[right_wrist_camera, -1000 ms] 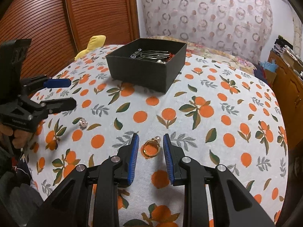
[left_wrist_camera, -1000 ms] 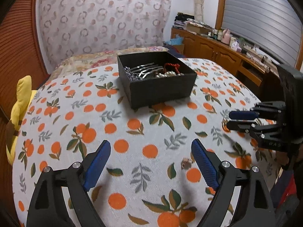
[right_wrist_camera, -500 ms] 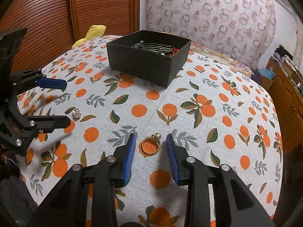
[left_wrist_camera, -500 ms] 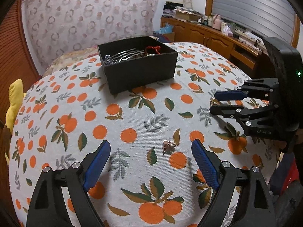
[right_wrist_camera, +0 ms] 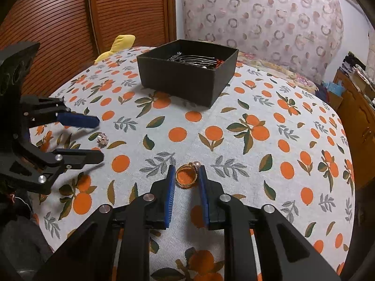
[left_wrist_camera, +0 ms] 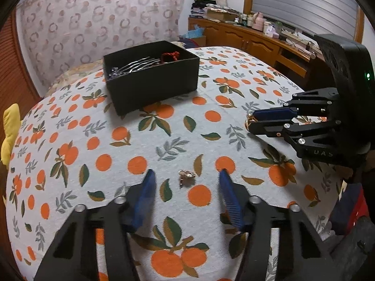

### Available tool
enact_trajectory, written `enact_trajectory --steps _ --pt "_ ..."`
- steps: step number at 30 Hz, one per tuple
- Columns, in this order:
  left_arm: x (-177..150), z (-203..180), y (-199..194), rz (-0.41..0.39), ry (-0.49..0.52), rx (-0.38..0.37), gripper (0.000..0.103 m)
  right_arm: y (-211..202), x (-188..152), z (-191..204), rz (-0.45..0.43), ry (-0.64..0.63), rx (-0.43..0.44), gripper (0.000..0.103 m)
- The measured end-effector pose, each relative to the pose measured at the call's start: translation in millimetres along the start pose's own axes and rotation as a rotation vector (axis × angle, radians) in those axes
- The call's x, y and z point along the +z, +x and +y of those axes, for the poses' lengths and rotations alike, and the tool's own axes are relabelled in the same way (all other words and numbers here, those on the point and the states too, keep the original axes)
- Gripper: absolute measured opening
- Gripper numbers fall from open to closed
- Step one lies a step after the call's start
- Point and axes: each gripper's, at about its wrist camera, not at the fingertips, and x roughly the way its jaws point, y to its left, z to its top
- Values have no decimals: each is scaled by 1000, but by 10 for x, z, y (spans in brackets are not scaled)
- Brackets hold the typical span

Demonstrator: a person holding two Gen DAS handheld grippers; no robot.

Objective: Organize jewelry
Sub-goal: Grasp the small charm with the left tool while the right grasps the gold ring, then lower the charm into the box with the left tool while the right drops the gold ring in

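Note:
A small silver-and-pink trinket (left_wrist_camera: 186,178) lies on the orange-print tablecloth (left_wrist_camera: 164,145), between the fingers of my left gripper (left_wrist_camera: 187,172). Its jaws are closing, and a clear gap remains on both sides of the trinket. From the right wrist view that same left gripper (right_wrist_camera: 99,139) brackets the trinket (right_wrist_camera: 102,138). A gold ring with a pearl (right_wrist_camera: 186,175) rests on the cloth inside my right gripper (right_wrist_camera: 187,167). Its jaws are closing and the blue pads touch the ring on both sides. The black jewelry box (left_wrist_camera: 152,86) stands at the back.
The black box (right_wrist_camera: 182,82) holds silver hair forks and a red piece. A yellow plush (left_wrist_camera: 9,128) sits at the cloth's left edge. A wooden sideboard (left_wrist_camera: 257,44) with clutter runs along the right wall. Slatted wooden doors (right_wrist_camera: 70,23) stand behind.
My left gripper has come in over the small trinket and its wide jaws have narrowed around it. The right gripper stayed put and its jaws have drawn in onto the ring.

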Motion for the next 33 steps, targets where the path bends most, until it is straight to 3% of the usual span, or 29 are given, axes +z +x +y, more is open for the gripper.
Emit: enact_trajectory --steps 2,5,9,19,33 --pt "5 -6 19 3 1 -1 38 -15 -2 -7 -5 3 2 21" --pt "12 -11 30 1 2 2 33 -37 -3 -8 -14 9 5 21" --pt "14 -14 30 2 5 -1 15 -43 -8 -5 -16 11 6 21" --pt "82 47 -52 -41 -18 16 14 -101 49 35 -43 11 12 21" --pt "449 323 -106 -113 -67 59 14 -141 549 -11 -133 6 13 21"
